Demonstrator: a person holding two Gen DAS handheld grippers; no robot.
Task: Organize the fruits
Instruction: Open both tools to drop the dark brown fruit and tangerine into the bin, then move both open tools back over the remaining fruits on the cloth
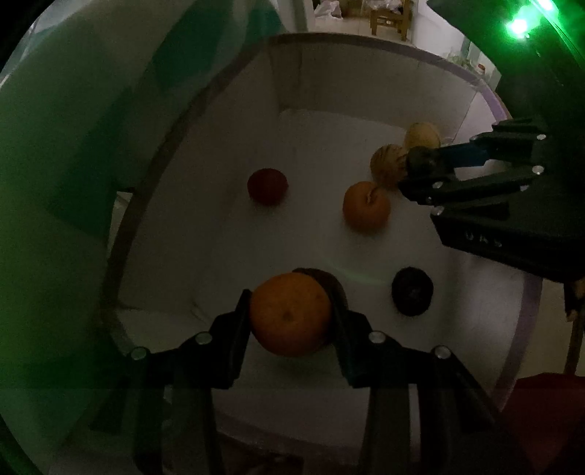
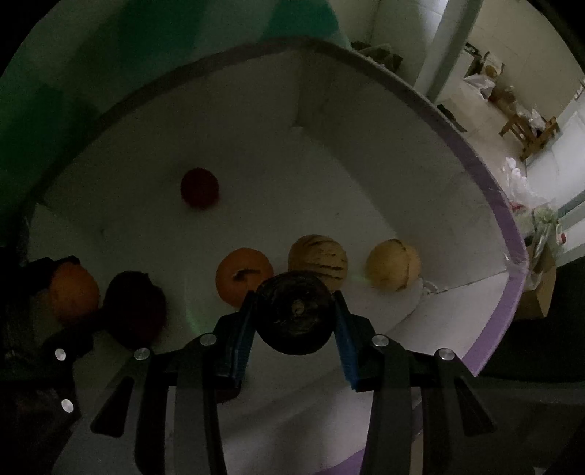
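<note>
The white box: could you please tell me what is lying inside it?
Inside the white box lie a red fruit, an orange, two striped yellow fruits and a dark fruit. Anything beneath the held fruits is covered.

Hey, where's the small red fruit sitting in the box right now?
The red fruit lies alone on the floor of the white box, toward the far left in both wrist views, apart from the stemmed orange and the striped yellow fruits.

Dim, murky shots, heavily bent at the fisheye edges.
Green glare [image 1: 519, 23] is thrown top right; the room behind is brighter.
</note>
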